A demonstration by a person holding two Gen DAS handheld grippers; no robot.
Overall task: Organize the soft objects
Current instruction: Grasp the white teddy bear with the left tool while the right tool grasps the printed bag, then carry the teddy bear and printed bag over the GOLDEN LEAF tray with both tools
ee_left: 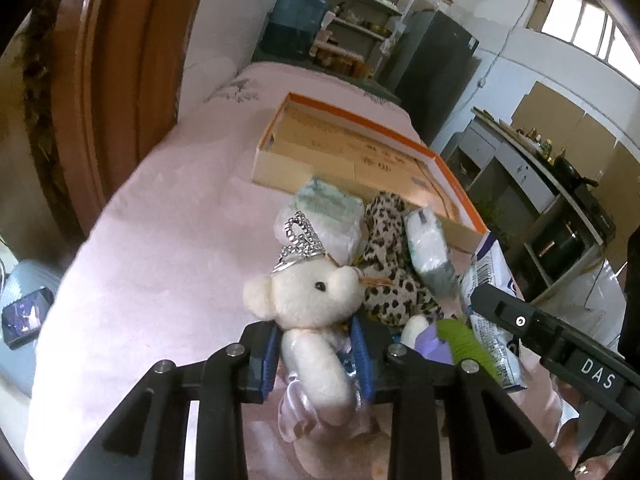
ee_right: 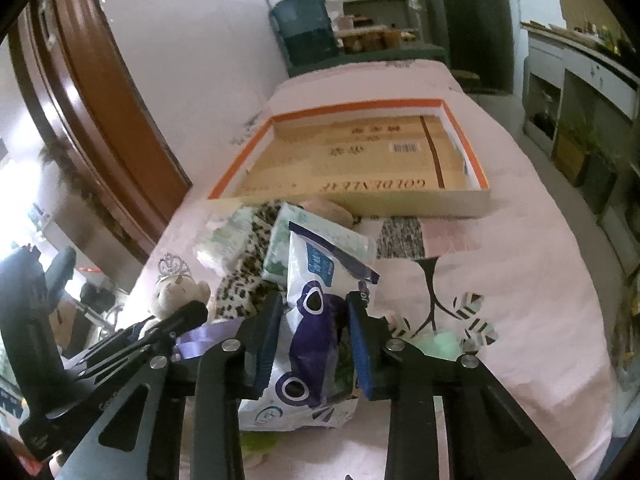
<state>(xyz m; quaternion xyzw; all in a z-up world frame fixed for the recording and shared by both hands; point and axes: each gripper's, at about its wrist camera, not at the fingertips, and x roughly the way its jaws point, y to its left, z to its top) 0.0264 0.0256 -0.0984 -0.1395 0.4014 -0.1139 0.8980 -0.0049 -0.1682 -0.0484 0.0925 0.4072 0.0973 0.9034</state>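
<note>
Now clamped: white teddy bear (ee_left: 308, 300) with a silver crown, pinched at its body by the blue pads of the left gripper (ee_left: 316, 356), low over the pink bedspread (ee_left: 160, 216). Likewise squeezed: blue-and-white tissue pack (ee_right: 316, 320), in the right gripper (ee_right: 316, 344). Just beyond, leopard-print cloth (ee_left: 388, 260) and more tissue packs. Farther back, orange-rimmed cardboard box (ee_right: 360, 152), open.

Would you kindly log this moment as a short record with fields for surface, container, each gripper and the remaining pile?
surface: pink bedspread
container: open orange-rimmed box, nothing soft inside yet
left gripper: closed on white teddy bear wearing a silver crown
right gripper: closed on blue-and-white tissue pack
remaining pile: leopard-print cloth, other tissue packs
</note>
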